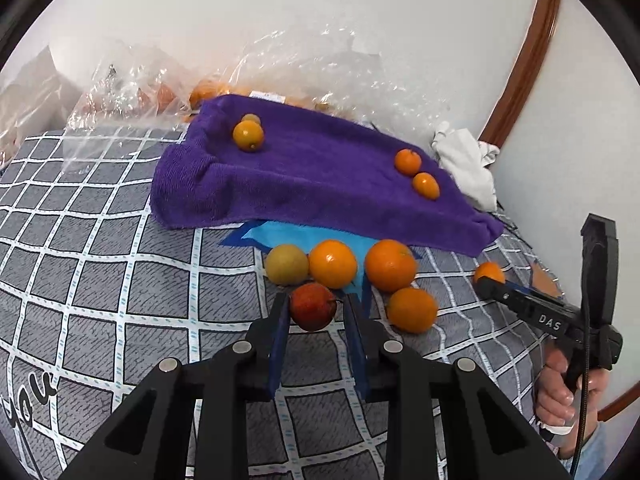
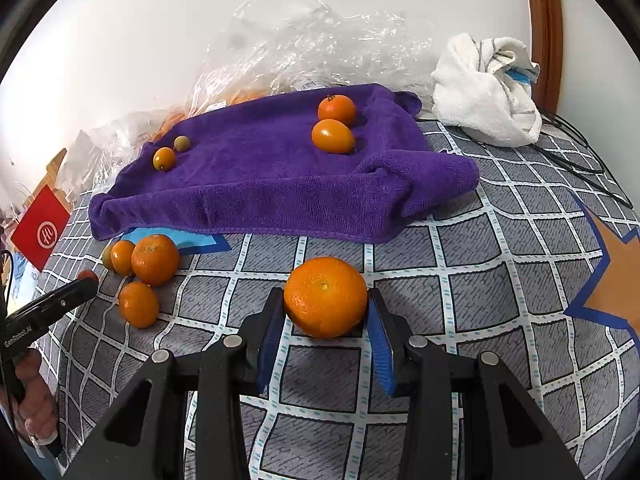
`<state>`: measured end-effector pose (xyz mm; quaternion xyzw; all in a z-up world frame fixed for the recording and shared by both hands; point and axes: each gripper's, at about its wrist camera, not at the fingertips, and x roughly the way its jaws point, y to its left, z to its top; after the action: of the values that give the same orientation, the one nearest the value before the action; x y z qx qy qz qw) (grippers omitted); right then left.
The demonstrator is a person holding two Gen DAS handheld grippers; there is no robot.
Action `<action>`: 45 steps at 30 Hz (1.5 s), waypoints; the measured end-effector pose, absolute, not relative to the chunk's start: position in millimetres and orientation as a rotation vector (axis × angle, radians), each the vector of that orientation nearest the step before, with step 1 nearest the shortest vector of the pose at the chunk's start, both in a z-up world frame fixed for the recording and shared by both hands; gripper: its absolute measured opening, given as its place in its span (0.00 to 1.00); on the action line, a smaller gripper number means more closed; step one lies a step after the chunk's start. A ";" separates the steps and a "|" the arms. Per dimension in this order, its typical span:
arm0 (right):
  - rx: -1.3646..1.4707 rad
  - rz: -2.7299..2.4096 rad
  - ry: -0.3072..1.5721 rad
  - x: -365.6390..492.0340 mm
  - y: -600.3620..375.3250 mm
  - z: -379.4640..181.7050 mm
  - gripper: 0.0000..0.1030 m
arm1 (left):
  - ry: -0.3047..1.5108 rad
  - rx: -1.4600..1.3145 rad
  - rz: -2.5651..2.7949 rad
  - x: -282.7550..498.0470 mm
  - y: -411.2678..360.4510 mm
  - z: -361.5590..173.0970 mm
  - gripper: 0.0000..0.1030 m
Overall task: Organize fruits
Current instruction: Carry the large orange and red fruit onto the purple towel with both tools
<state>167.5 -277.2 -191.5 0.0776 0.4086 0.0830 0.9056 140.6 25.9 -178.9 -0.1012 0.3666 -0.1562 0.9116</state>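
Fruits are what I am sorting, and I hold one in each tool: my left gripper (image 1: 314, 308) has its jaws pinched on a small red fruit (image 1: 313, 306), and my right gripper (image 2: 326, 312) has its jaws pinched on a large orange (image 2: 325, 297), both just above the checked bed cover (image 2: 460, 280). To do this step well I judge I should keep both grips steady, since round fruit held only at its sides could roll out, and lift straight before I carry. Just beyond the red fruit lies a loose cluster on the cover: a yellowish fruit (image 1: 287, 264), two oranges beside it (image 1: 333, 264) (image 1: 390, 265) and one nearer (image 1: 412, 309), so I should rise clear of them and not knock them. Farther off, the purple towel (image 1: 320, 176) is draped over something raised and carries two pairs of small fruits, one at its left (image 1: 248, 135) and one at its right (image 1: 408, 161); it looks like the sorting place, and I would set each fruit down gently near its like so it does not roll down the slope. As for writing, the right tool's arm reads "DAS" (image 1: 549, 322), the left tool's shows lettering I cannot read surely, the cover bears letters like "you" (image 1: 30, 400), and a red card (image 2: 40, 232) carries a round white logo. Clear plastic bags (image 2: 312, 52) lie by the wall.
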 end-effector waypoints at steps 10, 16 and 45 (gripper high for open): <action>0.149 0.171 0.834 161.5 -278.7 -173.2 0.39 | 0.708 -0.152 -0.301 134.5 22.0 -161.5 0.25; 0.132 0.156 0.765 170.8 -281.0 -127.6 0.39 | 0.689 -0.176 -0.280 139.5 38.2 -126.5 0.25; 0.158 0.162 0.760 295.3 -265.9 -133.7 0.39 | 0.593 -0.272 -0.163 274.6 62.9 -113.0 0.25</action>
<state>295.3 -265.9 -133.7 0.0770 0.3702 0.0790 0.9224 274.6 62.9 -113.0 -0.1335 0.2907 -0.0799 0.9441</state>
